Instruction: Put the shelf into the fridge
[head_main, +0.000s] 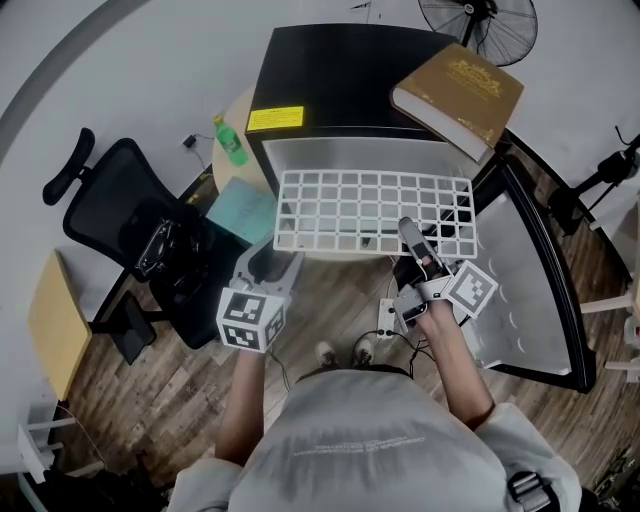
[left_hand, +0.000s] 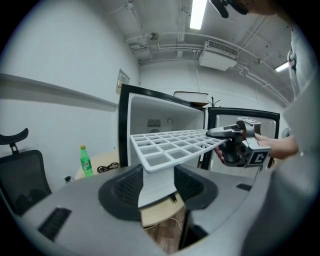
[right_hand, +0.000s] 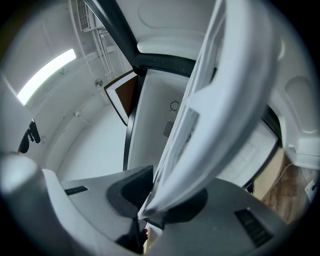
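A white grid shelf (head_main: 370, 210) hangs level in front of the open black fridge (head_main: 340, 70), its far edge at the mouth of the white interior. My left gripper (head_main: 270, 262) is shut on the shelf's near left corner. In the left gripper view the corner (left_hand: 170, 142) sits between the dark pads of that gripper (left_hand: 157, 187). My right gripper (head_main: 410, 232) is shut on the near edge towards the right, also seen in the left gripper view (left_hand: 235, 145). In the right gripper view the shelf (right_hand: 220, 100) runs edge-on out from that gripper (right_hand: 155, 200) towards the fridge interior (right_hand: 165, 115).
The fridge door (head_main: 540, 280) stands open at the right. A brown book (head_main: 460, 95) lies on the fridge top. A green bottle (head_main: 230, 140) stands on a round table to the left, with a black office chair (head_main: 130, 230) nearby. A power strip (head_main: 385, 318) lies on the wooden floor.
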